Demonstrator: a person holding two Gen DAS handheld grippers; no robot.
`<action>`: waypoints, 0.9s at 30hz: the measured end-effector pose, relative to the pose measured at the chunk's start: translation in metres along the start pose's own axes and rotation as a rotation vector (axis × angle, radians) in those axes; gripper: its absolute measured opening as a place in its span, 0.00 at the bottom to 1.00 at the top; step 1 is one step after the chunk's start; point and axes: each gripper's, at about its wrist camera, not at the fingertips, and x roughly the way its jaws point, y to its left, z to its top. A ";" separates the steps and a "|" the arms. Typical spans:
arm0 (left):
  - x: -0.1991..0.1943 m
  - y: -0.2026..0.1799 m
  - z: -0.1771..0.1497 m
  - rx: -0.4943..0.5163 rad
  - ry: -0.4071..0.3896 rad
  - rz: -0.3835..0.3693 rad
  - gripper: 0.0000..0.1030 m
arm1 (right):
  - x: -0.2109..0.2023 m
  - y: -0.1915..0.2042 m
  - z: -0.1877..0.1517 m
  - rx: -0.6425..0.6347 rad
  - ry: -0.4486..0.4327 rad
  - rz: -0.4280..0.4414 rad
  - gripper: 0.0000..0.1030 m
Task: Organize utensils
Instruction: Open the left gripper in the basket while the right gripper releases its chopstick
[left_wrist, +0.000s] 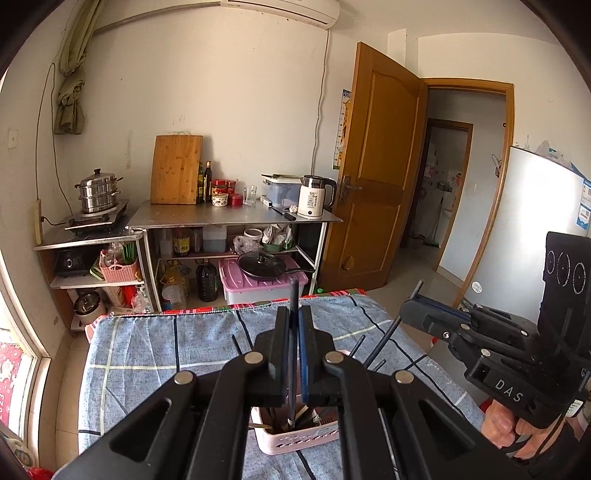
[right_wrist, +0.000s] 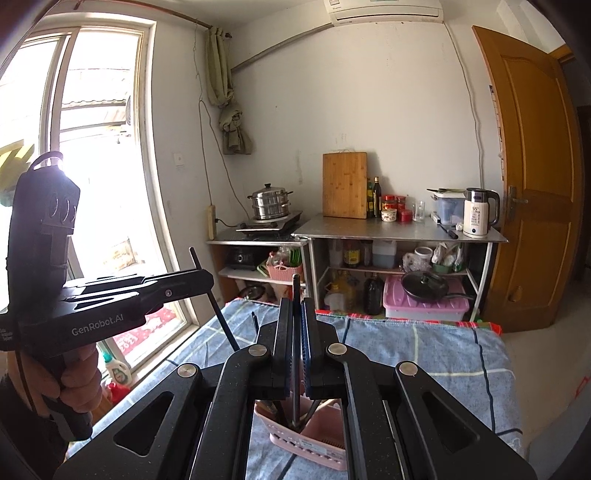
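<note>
My left gripper (left_wrist: 294, 314) is shut on a dark chopstick (left_wrist: 293, 291) that stands upright, its lower end inside the pink basket (left_wrist: 299, 437) on the blue checked cloth (left_wrist: 147, 354). My right gripper (right_wrist: 296, 314) is shut on another dark chopstick (right_wrist: 296, 288), also upright with its lower end in the same pink basket (right_wrist: 314, 443). Each gripper shows from the side in the other's view: the right one (left_wrist: 412, 312) with its chopstick (left_wrist: 384, 341), the left one (right_wrist: 207, 275) with its chopstick (right_wrist: 218, 314). Several more dark utensils stand in the basket.
The cloth-covered table (right_wrist: 443, 354) ends in a red-striped edge at the far side. Beyond stand a steel kitchen shelf (left_wrist: 236, 218) with kettle, jars and cutting board, a stove with a steamer pot (left_wrist: 98, 194), a wooden door (left_wrist: 373, 177) and a window (right_wrist: 92, 147).
</note>
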 end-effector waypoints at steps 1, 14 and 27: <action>0.004 0.002 -0.003 -0.004 0.009 0.001 0.05 | 0.003 0.000 -0.003 0.000 0.010 0.001 0.04; 0.047 0.019 -0.037 -0.050 0.140 0.017 0.05 | 0.031 -0.007 -0.035 0.012 0.120 -0.010 0.04; 0.044 0.024 -0.048 -0.073 0.141 0.039 0.14 | 0.033 -0.017 -0.045 0.044 0.170 -0.011 0.06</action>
